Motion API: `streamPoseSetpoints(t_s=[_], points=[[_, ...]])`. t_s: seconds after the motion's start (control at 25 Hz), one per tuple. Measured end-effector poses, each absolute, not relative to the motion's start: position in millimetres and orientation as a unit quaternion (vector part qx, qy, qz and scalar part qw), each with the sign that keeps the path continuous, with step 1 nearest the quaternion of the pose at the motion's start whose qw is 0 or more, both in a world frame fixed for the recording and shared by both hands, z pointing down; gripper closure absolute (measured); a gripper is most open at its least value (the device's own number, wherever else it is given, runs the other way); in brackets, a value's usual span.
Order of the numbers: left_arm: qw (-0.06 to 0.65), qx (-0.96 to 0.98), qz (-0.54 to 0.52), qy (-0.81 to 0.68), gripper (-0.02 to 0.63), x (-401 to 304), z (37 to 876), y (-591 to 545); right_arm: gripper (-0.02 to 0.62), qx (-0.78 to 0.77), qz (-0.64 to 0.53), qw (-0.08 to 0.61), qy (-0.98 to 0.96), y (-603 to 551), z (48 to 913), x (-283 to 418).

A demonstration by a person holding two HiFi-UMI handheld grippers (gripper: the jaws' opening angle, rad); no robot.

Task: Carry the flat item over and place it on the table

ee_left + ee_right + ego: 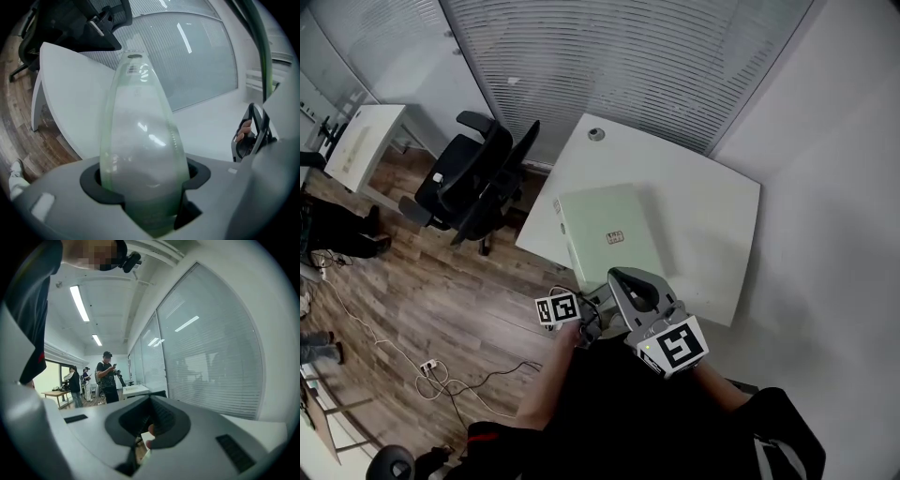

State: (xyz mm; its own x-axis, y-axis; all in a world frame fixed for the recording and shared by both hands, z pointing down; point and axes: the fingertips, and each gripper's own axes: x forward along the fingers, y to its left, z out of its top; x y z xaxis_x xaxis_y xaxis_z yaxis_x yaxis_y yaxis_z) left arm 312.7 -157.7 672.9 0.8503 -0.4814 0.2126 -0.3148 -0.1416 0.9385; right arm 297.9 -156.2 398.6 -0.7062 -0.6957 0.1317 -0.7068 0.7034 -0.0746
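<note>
The flat item [614, 230] is a pale green, slightly see-through case with a small label. It lies level over the near left part of the white table [712, 216]; I cannot tell whether it rests on it. My left gripper [581, 292] is at its near edge. In the left gripper view the flat item [138, 136] runs forward from between the jaws, and the left gripper [143, 180] is shut on it. My right gripper [617, 275] sits just right of the left one, its jaws together and empty. In the right gripper view the right gripper [150, 427] points across the room.
A black office chair [473, 178] stands left of the table. Cables and a power strip [431, 367] lie on the wooden floor. Another white desk [366, 141] is far left. Blinds and a white wall close off the back and right. People [107, 376] stand across the room.
</note>
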Motion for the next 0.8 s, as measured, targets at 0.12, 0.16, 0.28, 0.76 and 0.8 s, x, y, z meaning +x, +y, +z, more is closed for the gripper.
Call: streamPoseSetpoints(t_s=[0.12,0.16,0.28,0.76,0.8], points=[[0.607,0.741,-0.077,-0.278,0.287,315,682,-165,0.595,0.368,0.062,0.05,-0.926,-160,401,300],[0.609,0.738,-0.08,-0.281,0.287,315,686,-168,0.595,0.364,0.063,0.051,-0.928,-162,402,300],[0.614,0.729,-0.084,-0.292,0.287,316,696,-177,0.595,0.354,0.065,0.053,-0.931,-167,407,302],[0.633,0.716,-0.066,-0.289,0.287,337,726,-187,0.595,0.348,0.072,0.055,-0.933,-188,422,319],[0.632,0.718,-0.058,-0.287,0.287,339,727,-187,0.595,0.349,0.073,0.055,-0.933,-189,422,321]])
